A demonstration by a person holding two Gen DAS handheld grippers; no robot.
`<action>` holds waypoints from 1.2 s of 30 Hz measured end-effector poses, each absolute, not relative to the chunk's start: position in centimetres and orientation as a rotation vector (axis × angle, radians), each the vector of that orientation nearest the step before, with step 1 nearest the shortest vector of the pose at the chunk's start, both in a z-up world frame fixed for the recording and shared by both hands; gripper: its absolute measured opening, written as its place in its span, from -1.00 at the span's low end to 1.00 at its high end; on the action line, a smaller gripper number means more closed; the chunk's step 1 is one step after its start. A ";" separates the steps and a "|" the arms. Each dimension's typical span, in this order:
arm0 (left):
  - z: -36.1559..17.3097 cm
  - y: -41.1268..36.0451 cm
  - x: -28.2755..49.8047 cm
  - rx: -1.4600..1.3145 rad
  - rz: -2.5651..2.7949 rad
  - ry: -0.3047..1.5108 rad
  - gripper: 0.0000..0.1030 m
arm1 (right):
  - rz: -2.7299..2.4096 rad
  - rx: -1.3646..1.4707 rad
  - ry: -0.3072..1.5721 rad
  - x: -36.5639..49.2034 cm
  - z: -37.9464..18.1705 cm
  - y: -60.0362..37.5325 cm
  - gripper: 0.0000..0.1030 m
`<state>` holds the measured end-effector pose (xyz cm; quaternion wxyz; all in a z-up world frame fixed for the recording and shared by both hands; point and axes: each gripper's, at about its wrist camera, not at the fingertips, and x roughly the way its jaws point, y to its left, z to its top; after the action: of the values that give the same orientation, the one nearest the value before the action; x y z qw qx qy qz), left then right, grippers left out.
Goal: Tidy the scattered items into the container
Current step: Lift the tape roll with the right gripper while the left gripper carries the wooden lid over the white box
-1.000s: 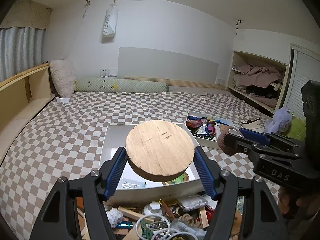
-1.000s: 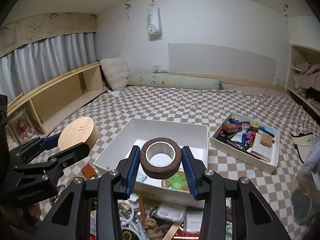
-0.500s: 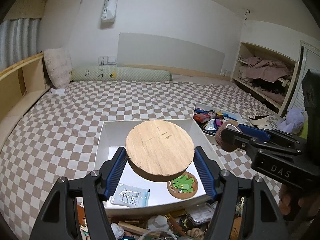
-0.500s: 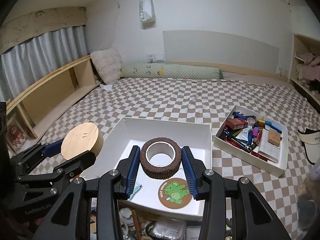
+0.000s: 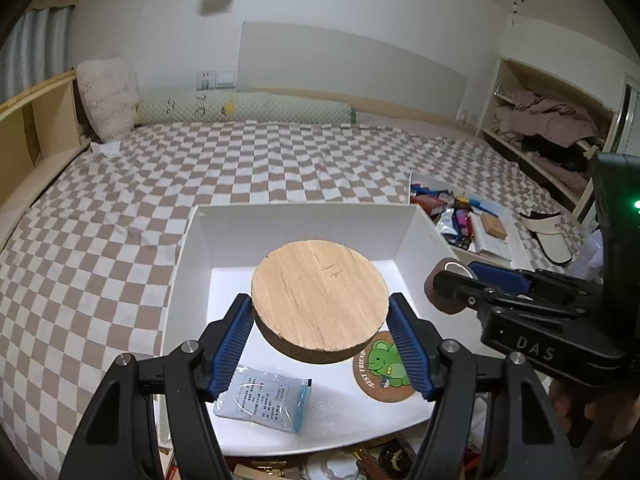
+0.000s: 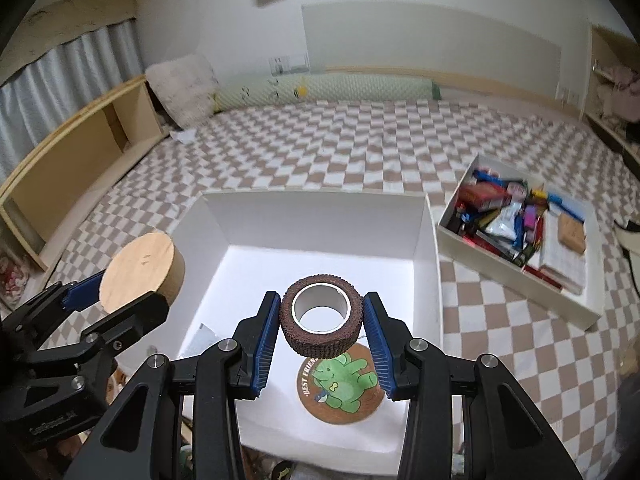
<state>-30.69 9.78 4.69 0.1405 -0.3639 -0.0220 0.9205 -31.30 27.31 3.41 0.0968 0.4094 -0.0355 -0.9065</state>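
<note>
Checkered bedding (image 5: 120, 240) carries a white box (image 5: 296, 220); above it, left gripper (image 5: 320, 336) clamps a wooden disc (image 5: 320, 304), right gripper (image 6: 322, 328) clamps a tape roll (image 6: 322, 320).

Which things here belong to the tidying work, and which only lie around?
Job:
- round wooden disc in left claw
- brown tape roll in right claw
- white open box

Lying about:
- long green bolster
- cream sun visor

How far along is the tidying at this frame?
Early. The white box holds only a round coaster and a sachet. In hand: the left gripper grips a wooden disc, and the right gripper a brown tape roll, both above the box. Clutter remains at the near edge.
</note>
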 end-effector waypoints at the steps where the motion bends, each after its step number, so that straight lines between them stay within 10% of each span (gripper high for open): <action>1: 4.3 9.8 -31.0 -1.064 2.657 -0.061 0.32 | -2.677 1.232 -0.117 -31.7 3.0 27.4 -0.16; 36: -3.2 10.3 -35.5 -1.337 2.585 -0.138 0.33 | -2.614 1.462 -0.174 -35.4 -3.4 26.8 -0.16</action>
<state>-35.51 10.29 -3.17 0.1139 -0.4559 -0.0471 0.8814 -35.36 26.77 -3.42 0.0704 0.4861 -0.0580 -0.8691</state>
